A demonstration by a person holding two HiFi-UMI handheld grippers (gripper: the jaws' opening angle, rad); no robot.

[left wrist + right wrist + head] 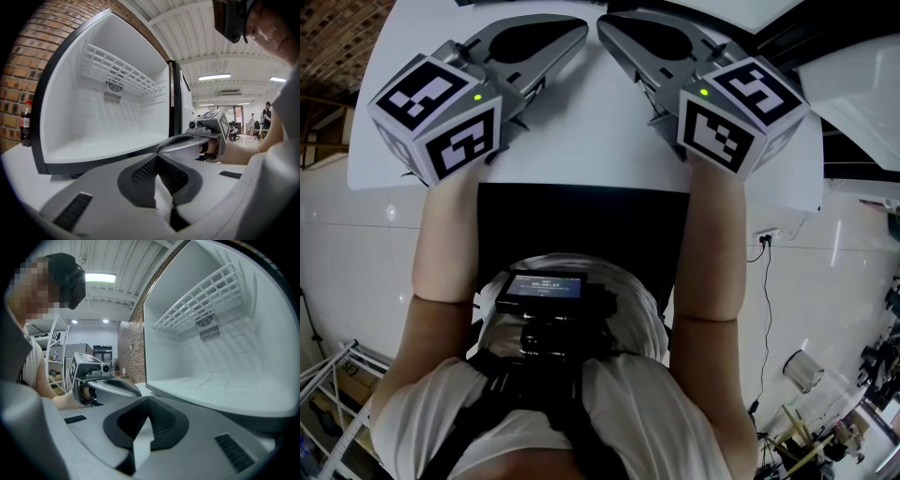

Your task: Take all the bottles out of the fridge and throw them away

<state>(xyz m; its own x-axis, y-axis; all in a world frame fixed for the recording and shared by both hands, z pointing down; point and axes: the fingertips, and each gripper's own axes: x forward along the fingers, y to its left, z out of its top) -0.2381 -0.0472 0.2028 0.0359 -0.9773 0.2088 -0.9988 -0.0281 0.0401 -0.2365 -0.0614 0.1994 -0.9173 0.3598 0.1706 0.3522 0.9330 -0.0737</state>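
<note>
Bottle (26,123) stands just outside the open fridge (70,112); wire rack (119,70) inside.

Left gripper (569,36) and right gripper (617,32) side by side, tips converging far side; both jaws closed, empty.

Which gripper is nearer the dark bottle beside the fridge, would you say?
Left. The bottle stands off the left gripper's left side; the right gripper lies beyond, on its right.
</note>
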